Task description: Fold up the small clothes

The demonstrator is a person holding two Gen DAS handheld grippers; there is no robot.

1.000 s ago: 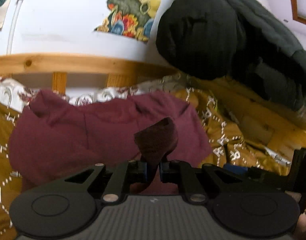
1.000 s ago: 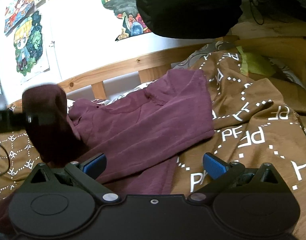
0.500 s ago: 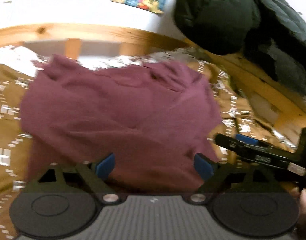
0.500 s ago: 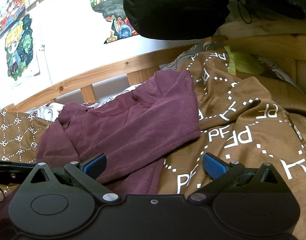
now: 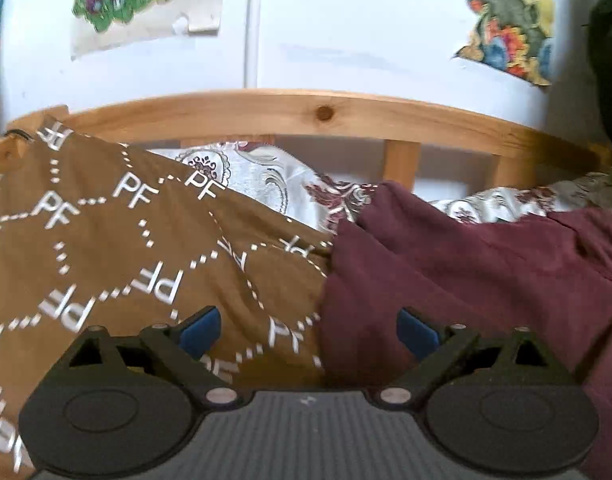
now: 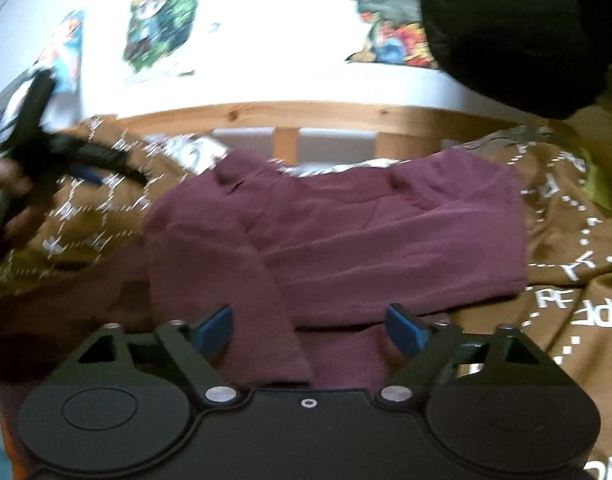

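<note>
A maroon garment [image 6: 366, 240] lies partly folded on a brown blanket [image 6: 566, 320], one flap laid over its left side. My right gripper [image 6: 308, 330] hovers at the garment's near edge. Its jaws are closing with maroon cloth lying between the blue pads [image 6: 214, 330], which do not press on it. In the left wrist view the garment [image 5: 486, 280] fills the right side. My left gripper [image 5: 308, 332] straddles the garment's left edge over the blanket [image 5: 106, 260], its jaws still opening and holding nothing. The right wrist view shows the left gripper [image 6: 66, 156] blurred at far left, held by a hand [image 6: 2, 200].
A wooden bed rail [image 5: 326, 112] runs along the back under a white wall with posters [image 6: 162, 20]. A black jacket [image 6: 506, 28] hangs at the upper right. A white patterned sheet [image 5: 258, 180] shows behind the blanket, and something green [image 6: 602, 188] at the far right.
The left gripper let go of the maroon cloth, opened wide and swung left over the brown blanket. The right gripper's jaws narrowed and it shifted over the garment's near edge.
</note>
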